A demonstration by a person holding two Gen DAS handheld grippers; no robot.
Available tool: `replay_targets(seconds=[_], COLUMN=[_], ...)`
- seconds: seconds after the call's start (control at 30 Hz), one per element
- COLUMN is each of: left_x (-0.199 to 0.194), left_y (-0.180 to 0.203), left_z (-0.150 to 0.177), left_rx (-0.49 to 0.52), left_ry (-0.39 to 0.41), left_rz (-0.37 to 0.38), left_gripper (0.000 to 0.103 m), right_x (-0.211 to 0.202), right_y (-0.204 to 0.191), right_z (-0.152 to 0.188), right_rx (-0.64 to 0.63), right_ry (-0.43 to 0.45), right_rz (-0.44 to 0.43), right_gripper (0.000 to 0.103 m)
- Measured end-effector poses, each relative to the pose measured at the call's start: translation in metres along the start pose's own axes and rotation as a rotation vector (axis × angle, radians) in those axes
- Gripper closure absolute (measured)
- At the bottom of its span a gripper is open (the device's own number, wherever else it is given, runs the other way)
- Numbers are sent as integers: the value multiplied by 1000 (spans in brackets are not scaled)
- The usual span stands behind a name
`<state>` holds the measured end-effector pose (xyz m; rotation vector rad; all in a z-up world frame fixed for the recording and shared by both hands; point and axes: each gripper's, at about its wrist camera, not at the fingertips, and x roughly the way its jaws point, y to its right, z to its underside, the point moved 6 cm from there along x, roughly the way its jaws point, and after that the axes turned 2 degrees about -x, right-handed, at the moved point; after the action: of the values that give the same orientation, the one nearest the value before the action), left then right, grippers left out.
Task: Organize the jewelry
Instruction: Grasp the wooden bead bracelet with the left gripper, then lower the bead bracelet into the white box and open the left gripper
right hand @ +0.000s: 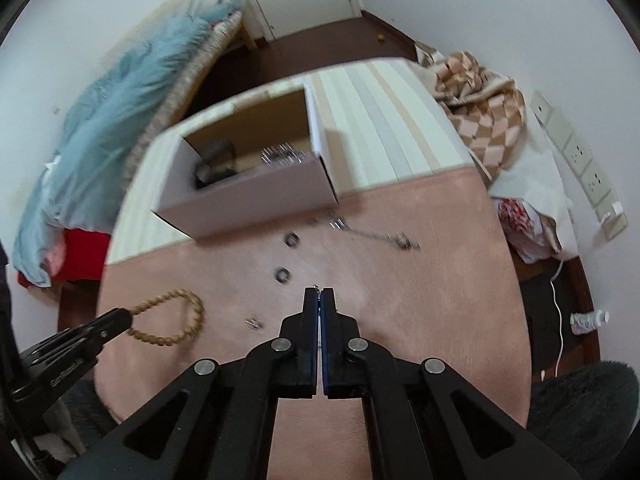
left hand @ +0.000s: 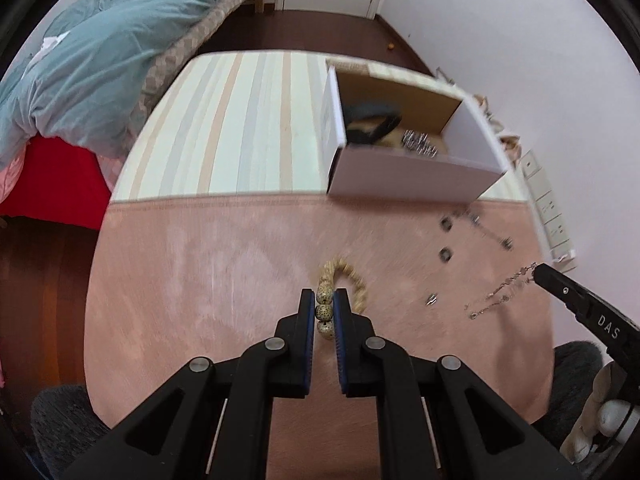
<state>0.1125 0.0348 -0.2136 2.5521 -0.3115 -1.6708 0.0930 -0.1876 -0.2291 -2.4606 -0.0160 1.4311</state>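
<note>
My left gripper [left hand: 324, 298] is shut on a tan beaded bracelet [left hand: 344, 276], holding its speckled beads just above the pink mat; it also shows in the right wrist view [right hand: 176, 320]. My right gripper [right hand: 319, 292] is shut on a thin silver chain [left hand: 500, 294], which hangs from its tip in the left wrist view; in its own view only a tiny link shows. An open white cardboard box [left hand: 416, 176] [right hand: 248, 204] holds a dark band and silver pieces. Two rings [right hand: 283, 275] [right hand: 291, 239], a small stud [right hand: 253, 323] and another silver chain [right hand: 372, 236] lie on the mat.
The table carries a pink mat [left hand: 220, 280] and a striped cloth [left hand: 240, 120]. A bed with a teal duvet [left hand: 88, 52] stands to the left. A checked blanket [right hand: 480, 108] and wall sockets [right hand: 580, 160] are to the right. Grey chair cushions [right hand: 580, 408] sit at the near edge.
</note>
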Motion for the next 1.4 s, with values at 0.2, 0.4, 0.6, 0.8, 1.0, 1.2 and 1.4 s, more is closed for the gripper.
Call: replay_targets(seconds=[0.2,0.4,0.6,0.8,1.0,1.2,1.4], left_x=[-30,-66,-77,-46,22,61,52], left_y=[8,25,50,72,76,54,33], left_z=[-29,-77,-128,-162,-170,-158,-155], left_rx=[15,62,111,132,98,21,16], left_ry=[53,131,164,111,-59,-142,-63], left_rz=[57,105,162,220,269,166,63], left_gripper=[96,96,96,96,95,77,32], right_x=[-29,-52,-45,-14,26,59,87], right_y=[-17,-43,-66,-66,-56,-50,-31], right_z=[-28,-74,-120,-147,-154,-150,-145], right_rx=[-25,-78,-154,-177,-156,-145,-117], right_ry=[54,122,147,110,27,-79,-194], right_rz=[-56,-118,-109,-94,-140,-206,-145], right_gripper=[102,102,102,103,103,102,99])
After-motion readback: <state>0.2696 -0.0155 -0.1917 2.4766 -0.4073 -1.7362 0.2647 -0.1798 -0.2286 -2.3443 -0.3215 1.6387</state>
